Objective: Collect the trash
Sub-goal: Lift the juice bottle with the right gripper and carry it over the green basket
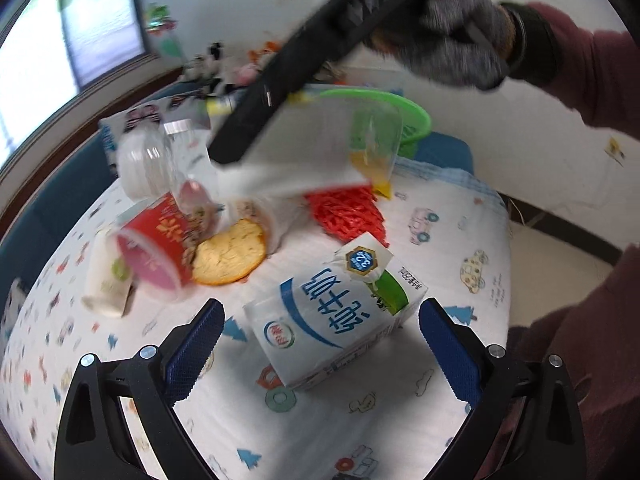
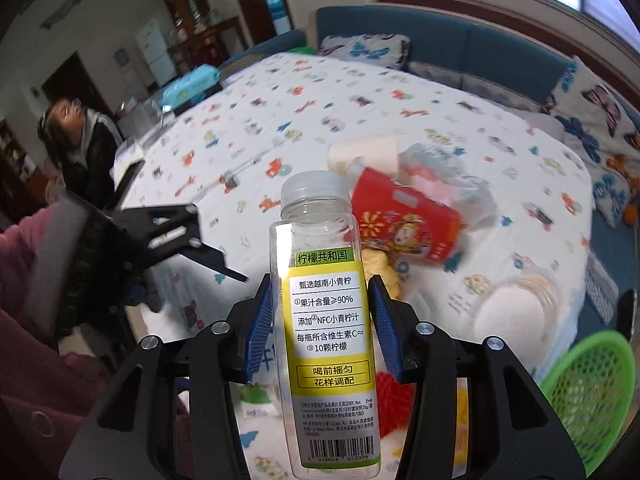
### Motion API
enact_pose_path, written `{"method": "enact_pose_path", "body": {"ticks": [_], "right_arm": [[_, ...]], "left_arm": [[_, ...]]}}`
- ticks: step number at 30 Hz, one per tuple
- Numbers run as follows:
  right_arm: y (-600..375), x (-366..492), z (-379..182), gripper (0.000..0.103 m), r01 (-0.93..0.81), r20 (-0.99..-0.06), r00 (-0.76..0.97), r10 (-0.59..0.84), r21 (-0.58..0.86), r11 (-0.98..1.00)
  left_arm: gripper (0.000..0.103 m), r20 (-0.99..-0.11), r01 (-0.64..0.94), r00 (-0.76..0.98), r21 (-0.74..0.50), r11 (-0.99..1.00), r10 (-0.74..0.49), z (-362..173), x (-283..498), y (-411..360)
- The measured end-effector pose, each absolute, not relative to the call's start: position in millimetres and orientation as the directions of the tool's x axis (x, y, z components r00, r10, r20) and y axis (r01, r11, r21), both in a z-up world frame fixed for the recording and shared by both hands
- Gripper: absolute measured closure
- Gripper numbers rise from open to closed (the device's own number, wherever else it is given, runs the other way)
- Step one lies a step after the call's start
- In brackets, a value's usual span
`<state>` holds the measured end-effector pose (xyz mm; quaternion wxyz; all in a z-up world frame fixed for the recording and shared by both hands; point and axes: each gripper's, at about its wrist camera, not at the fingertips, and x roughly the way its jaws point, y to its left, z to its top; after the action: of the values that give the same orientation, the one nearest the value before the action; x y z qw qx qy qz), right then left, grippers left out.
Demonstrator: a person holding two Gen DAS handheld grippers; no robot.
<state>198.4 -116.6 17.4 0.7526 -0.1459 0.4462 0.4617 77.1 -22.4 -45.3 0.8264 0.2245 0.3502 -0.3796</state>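
My right gripper (image 2: pixel 320 284) is shut on a clear empty juice bottle (image 2: pixel 330 332) with a yellow label and holds it upright above the table. In the left wrist view this bottle (image 1: pixel 320 148) is a blurred shape in the air, near a green basket (image 1: pixel 404 116). My left gripper (image 1: pixel 322 306) is open low over the table, and a white and blue milk carton (image 1: pixel 336 320) lies on its side just ahead of its fingers. A red paper cup (image 1: pixel 160 248), an orange peel (image 1: pixel 230 256) and a red mesh (image 1: pixel 348 212) lie behind the carton.
The table has a patterned white cloth (image 2: pixel 320 92). A clear crushed bottle (image 1: pixel 156 160) and a small white cup (image 1: pixel 108 284) lie near the red cup. A clear lidded tub (image 2: pixel 516 308) stands beside the green basket (image 2: pixel 588 392). A person (image 2: pixel 76 140) sits at the far side.
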Motion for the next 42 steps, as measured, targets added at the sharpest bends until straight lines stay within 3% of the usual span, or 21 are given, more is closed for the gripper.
{"method": "enact_pose_path", "body": {"ticks": [9, 20, 22, 24, 39, 42], "right_arm": [[-174.7, 199.2, 35.6, 0.055, -0.702, -0.806, 0.286, 0.518, 0.192, 0.686], [-259.2, 194.1, 20.3, 0.055, -0.475, -0.816, 0.392, 0.424, 0.215, 0.853], [-274.9, 195.9, 18.3, 0.055, -0.435, -0.816, 0.411, 0.407, 0.217, 0.874], [-291.3, 199.6, 15.9, 0.055, -0.394, -0.813, 0.425, 0.398, 0.23, 0.89], [-402.8, 232.7, -26.1, 0.055, -0.099, -0.84, 0.494, 0.223, 0.201, 0.975], [-416.1, 243.0, -37.1, 0.055, -0.059, -0.85, 0.488, 0.2, 0.196, 0.979]], "left_arm": [[0.008, -0.792, 0.924, 0.294, 0.091, 0.372, -0.536, -51.7, 95.5, -37.3], [0.008, -0.871, 0.988, 0.129, 0.075, 0.132, -0.474, -72.2, 113.9, -55.8], [0.012, -0.876, 0.989, 0.128, 0.079, 0.124, -0.465, -75.9, 114.0, -59.3], [0.025, -0.882, 0.99, 0.119, 0.068, 0.127, -0.456, -79.8, 116.3, -63.2], [0.026, -0.896, 0.98, 0.15, 0.08, 0.18, -0.418, -89.0, 111.9, -75.5], [0.03, -0.897, 0.979, 0.147, 0.071, 0.193, -0.417, -91.0, 111.2, -79.6]]}}
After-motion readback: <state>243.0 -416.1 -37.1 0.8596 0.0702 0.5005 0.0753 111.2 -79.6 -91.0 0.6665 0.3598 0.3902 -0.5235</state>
